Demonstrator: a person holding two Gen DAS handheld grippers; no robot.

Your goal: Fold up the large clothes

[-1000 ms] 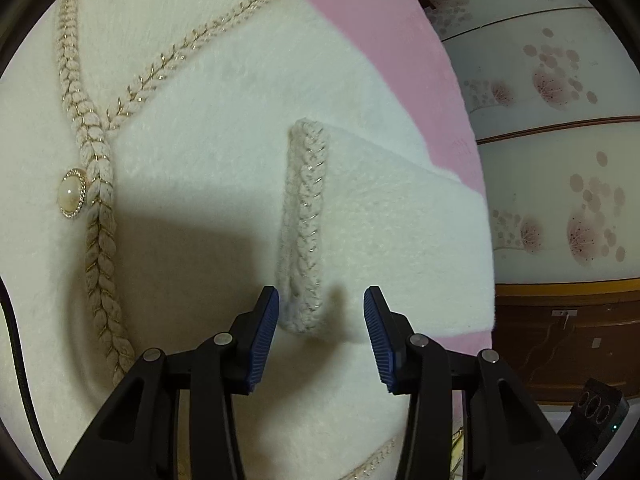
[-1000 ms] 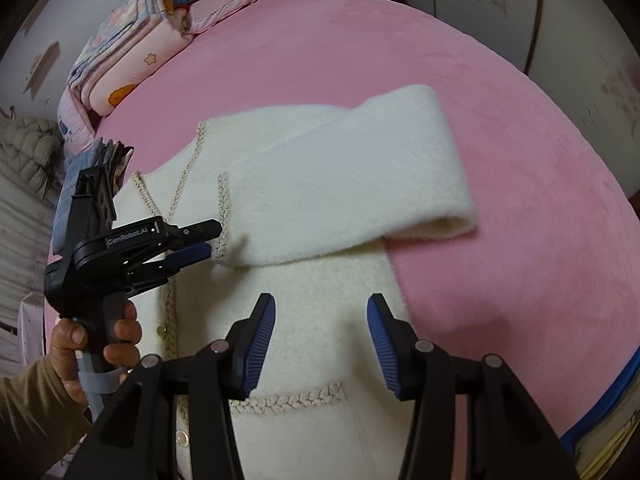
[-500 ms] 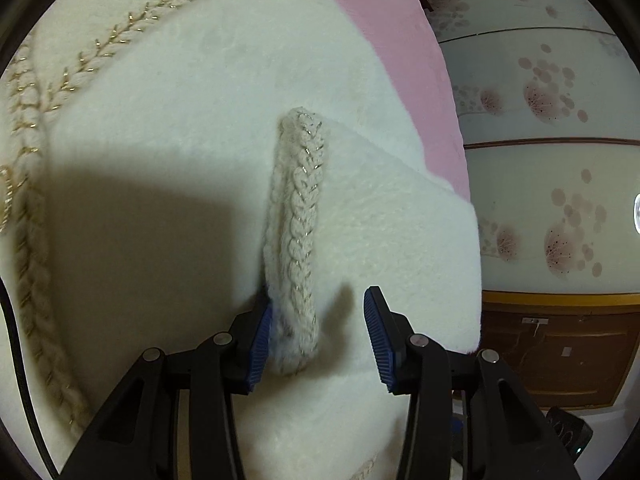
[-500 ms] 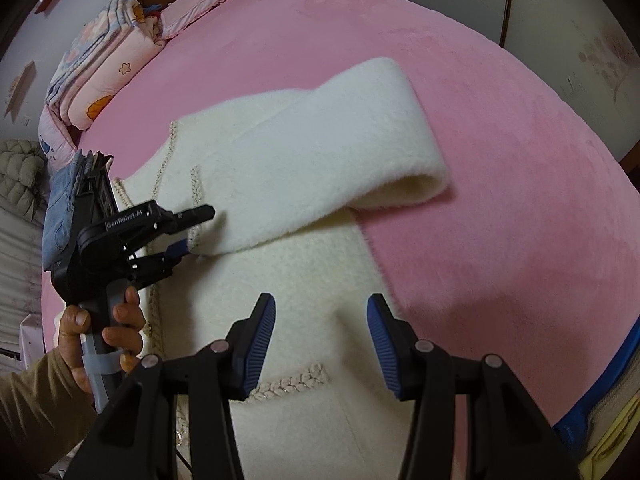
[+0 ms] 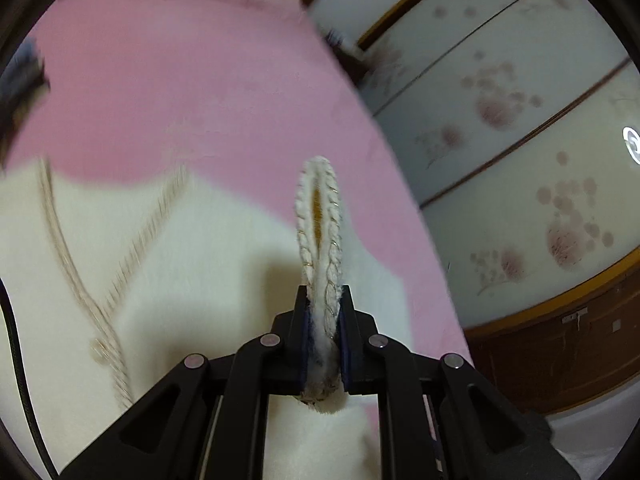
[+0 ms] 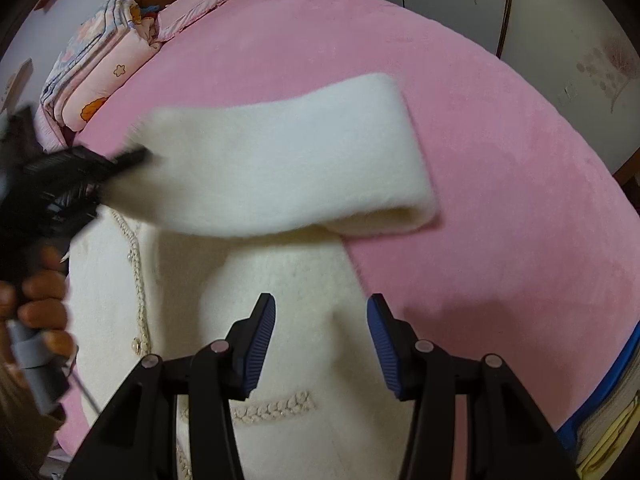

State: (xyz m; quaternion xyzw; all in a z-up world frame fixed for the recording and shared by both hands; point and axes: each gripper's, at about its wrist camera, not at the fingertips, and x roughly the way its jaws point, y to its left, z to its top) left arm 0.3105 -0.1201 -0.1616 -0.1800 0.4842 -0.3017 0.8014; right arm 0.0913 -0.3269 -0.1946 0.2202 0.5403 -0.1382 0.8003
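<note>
A cream fuzzy cardigan [image 6: 288,300] with braided gold trim lies on the pink bed [image 6: 500,160]. Its sleeve [image 6: 280,172] is folded across the body. My left gripper [image 5: 323,304] is shut on the braided sleeve cuff [image 5: 320,216] and holds it raised above the cardigan body [image 5: 200,280]. In the right wrist view the left gripper [image 6: 132,160] appears blurred at the sleeve's left end. My right gripper [image 6: 322,320] is open and empty above the cardigan's lower body, near the braided pocket trim [image 6: 272,408].
Folded pink quilts and pillows [image 6: 104,64] lie at the head of the bed. Floral wardrobe doors [image 5: 520,140] stand beside the bed. A blue-edged item [image 6: 600,400] sits at the bed's right edge. Dark clothing [image 5: 20,92] lies at the far left.
My left gripper closed on the sleeve cuff and lifted it off the cardigan body. The right gripper stayed open and moved slightly closer over the lower body.
</note>
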